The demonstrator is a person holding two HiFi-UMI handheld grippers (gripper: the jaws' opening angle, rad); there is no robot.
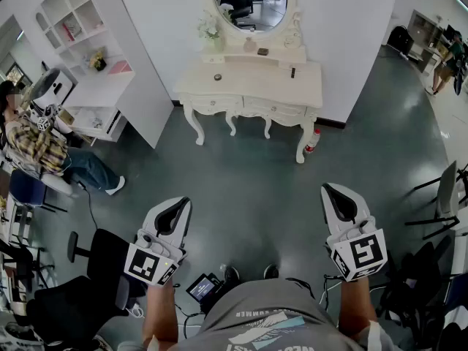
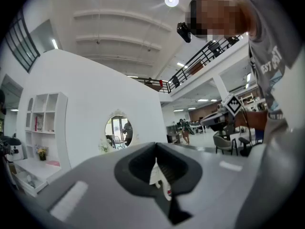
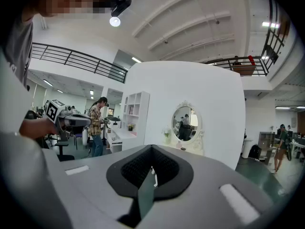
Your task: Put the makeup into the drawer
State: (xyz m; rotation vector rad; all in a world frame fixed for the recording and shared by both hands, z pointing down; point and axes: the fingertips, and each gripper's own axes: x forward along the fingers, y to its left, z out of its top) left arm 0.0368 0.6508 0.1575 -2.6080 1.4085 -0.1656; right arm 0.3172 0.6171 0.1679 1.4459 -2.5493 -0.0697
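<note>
Bright ceiling lamps (image 2: 171, 0) (fisheye-warped edges), sharp focus.

Little can be read. The grey shirt (image 1: 265, 322) of the person holding the tools carries a pale line of print near the bottom edge of the head view; it looks like "SUMMER", with larger letters below it cut off. In the left gripper view the same shirt (image 2: 272, 63) shows big pale letters, roughly "EST", too blurred to be sure. The left marker cube (image 1: 152, 264) and the right marker cube (image 1: 360, 254) bear black-and-white square codes, with no letters or numbers.
</note>
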